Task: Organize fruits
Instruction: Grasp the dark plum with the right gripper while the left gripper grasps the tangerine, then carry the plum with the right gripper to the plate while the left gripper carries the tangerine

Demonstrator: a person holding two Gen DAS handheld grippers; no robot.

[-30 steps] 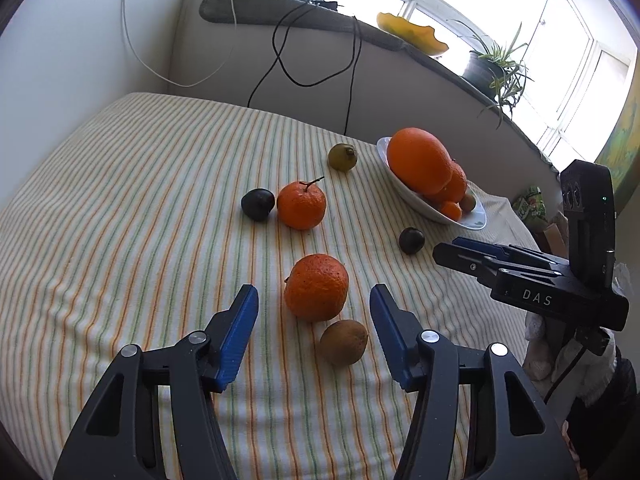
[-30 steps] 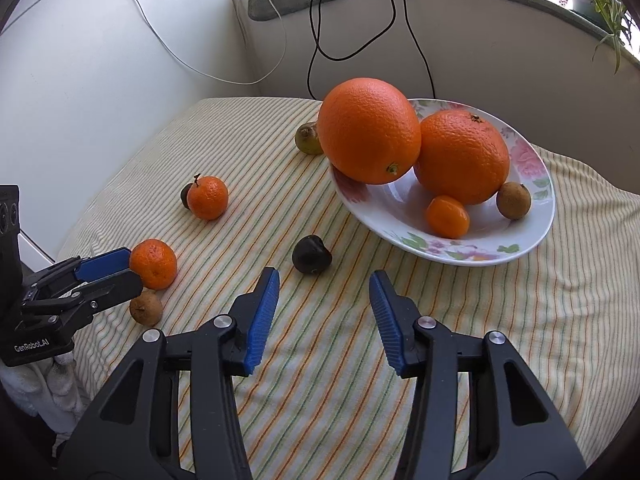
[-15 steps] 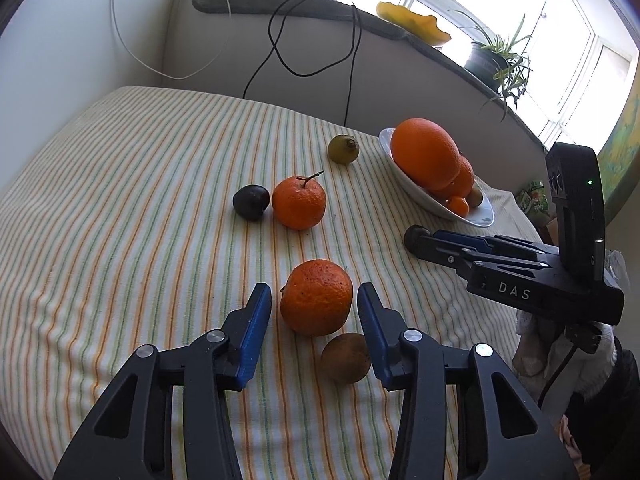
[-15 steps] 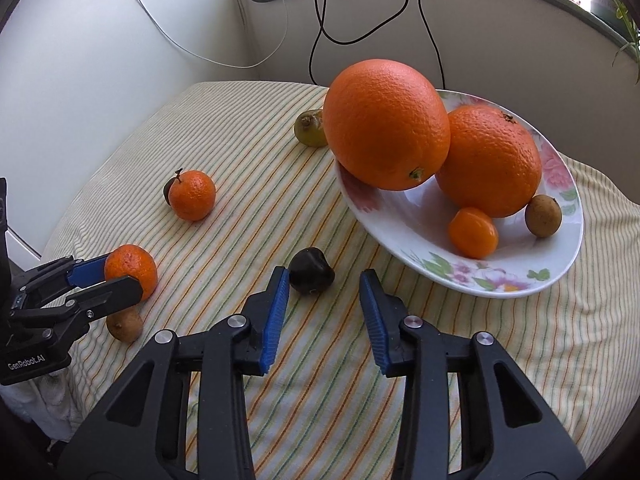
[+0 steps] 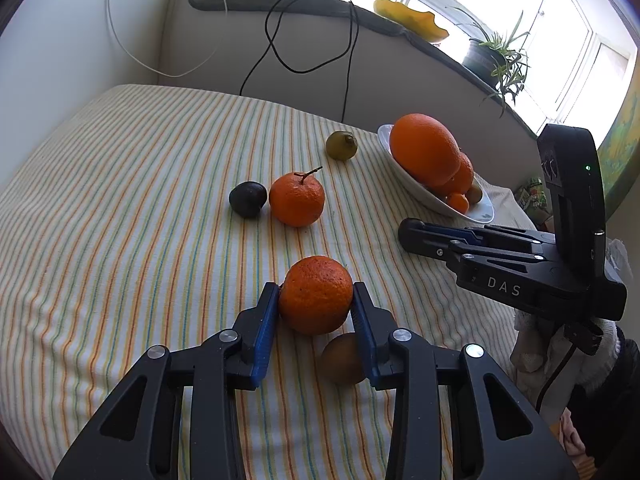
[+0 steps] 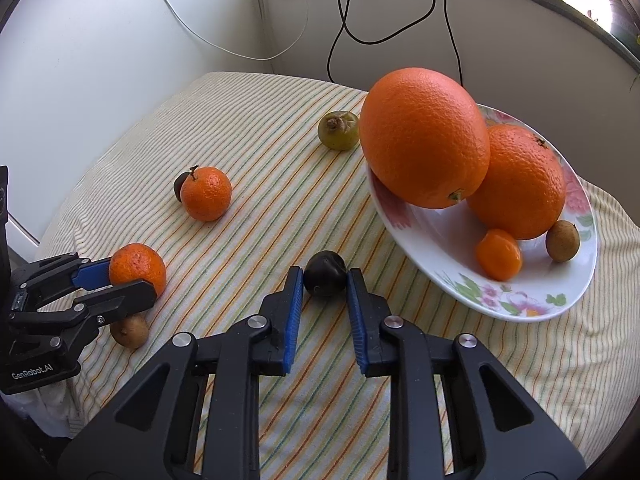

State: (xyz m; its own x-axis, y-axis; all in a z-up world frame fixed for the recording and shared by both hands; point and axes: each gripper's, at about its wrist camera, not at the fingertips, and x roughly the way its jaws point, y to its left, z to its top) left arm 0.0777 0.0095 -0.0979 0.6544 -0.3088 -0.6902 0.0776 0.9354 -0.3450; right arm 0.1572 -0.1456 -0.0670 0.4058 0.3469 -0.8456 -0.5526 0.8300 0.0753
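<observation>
My left gripper [image 5: 315, 300] is shut on a rough orange mandarin [image 5: 316, 280] that rests on the striped cloth [image 5: 140, 220]. A small brown fruit [image 5: 340, 358] lies just under its right finger. In the right wrist view, my right gripper [image 6: 324, 280] is shut on a small dark plum [image 6: 325, 272], its blue pads [image 6: 295, 300] touching both sides. To the right stands a flowered plate [image 6: 520, 304] holding a big orange [image 6: 424, 140], a second orange [image 6: 520, 184], a kumquat [image 6: 498, 254] and a brown fruit [image 6: 563, 240].
A stemmed mandarin [image 5: 296, 200] with another dark fruit [image 5: 247, 198] beside it lies mid-cloth. A green fruit [image 5: 341, 145] sits near the plate's far end. Cables [image 5: 280, 52] hang down the back wall. The cloth drops off at the near edges.
Both grippers moved forward and closed: the left around the rough mandarin, the right around the dark plum. The other fruit has not moved.
</observation>
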